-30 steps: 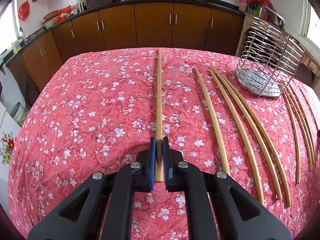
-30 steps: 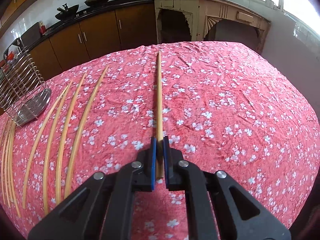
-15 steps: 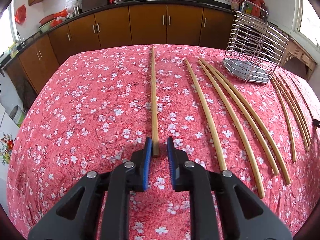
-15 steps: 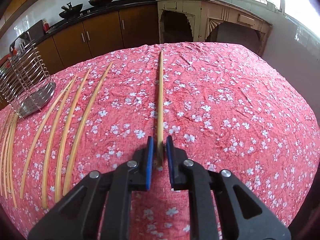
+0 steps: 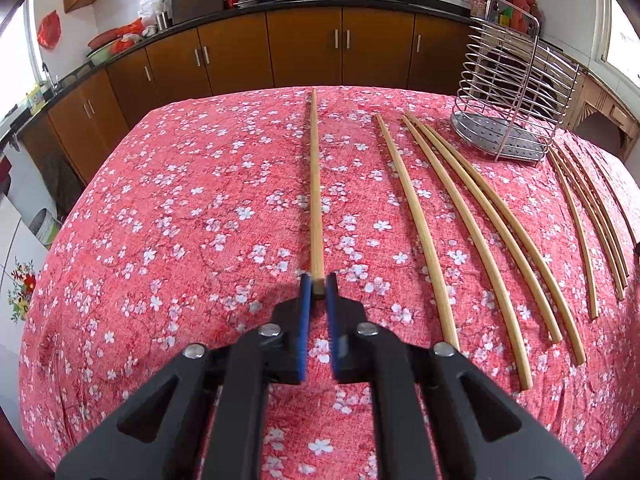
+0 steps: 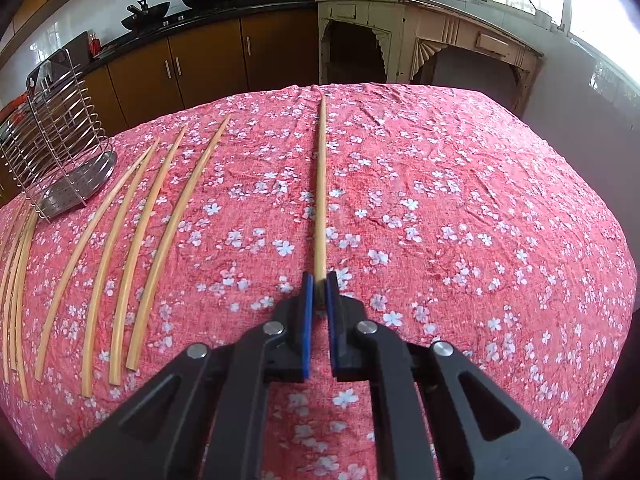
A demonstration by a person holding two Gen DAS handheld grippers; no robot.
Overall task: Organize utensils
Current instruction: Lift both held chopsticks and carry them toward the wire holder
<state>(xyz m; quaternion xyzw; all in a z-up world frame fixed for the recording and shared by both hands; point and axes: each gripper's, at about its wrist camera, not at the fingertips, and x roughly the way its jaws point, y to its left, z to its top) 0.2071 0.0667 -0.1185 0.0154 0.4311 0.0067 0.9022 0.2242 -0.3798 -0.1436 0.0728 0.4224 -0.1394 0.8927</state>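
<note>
1. The left gripper (image 5: 316, 286) sits low over the red cloth with white blossoms (image 5: 192, 208), its blue-padded jaws parted around the near end of one long pale bamboo chopstick (image 5: 315, 184). There is a sliver of gap on each side, so it looks released rather than clenched.
2. The right gripper (image 6: 317, 286) brackets the near end of another bamboo chopstick (image 6: 321, 184) in the same way. Whether its pads actually press the wood cannot be told.
3. Both chopsticks lie flat on the cloth, pointing away toward the far table edge.
4. By judgement, each stick is light, stiff and smooth, and likely to pivot or slip if pinched at the very tip. A hold slightly further along the thick square end would steady it.
5. Count in the left view: one stick at the jaws, four loose chopsticks (image 5: 472, 236) beside it, and a tighter group of about four (image 5: 588, 216) past the rack.
6. One wire utensil rack with a perforated steel base (image 5: 516, 92) stands empty, well apart from both held sticks.
</note>
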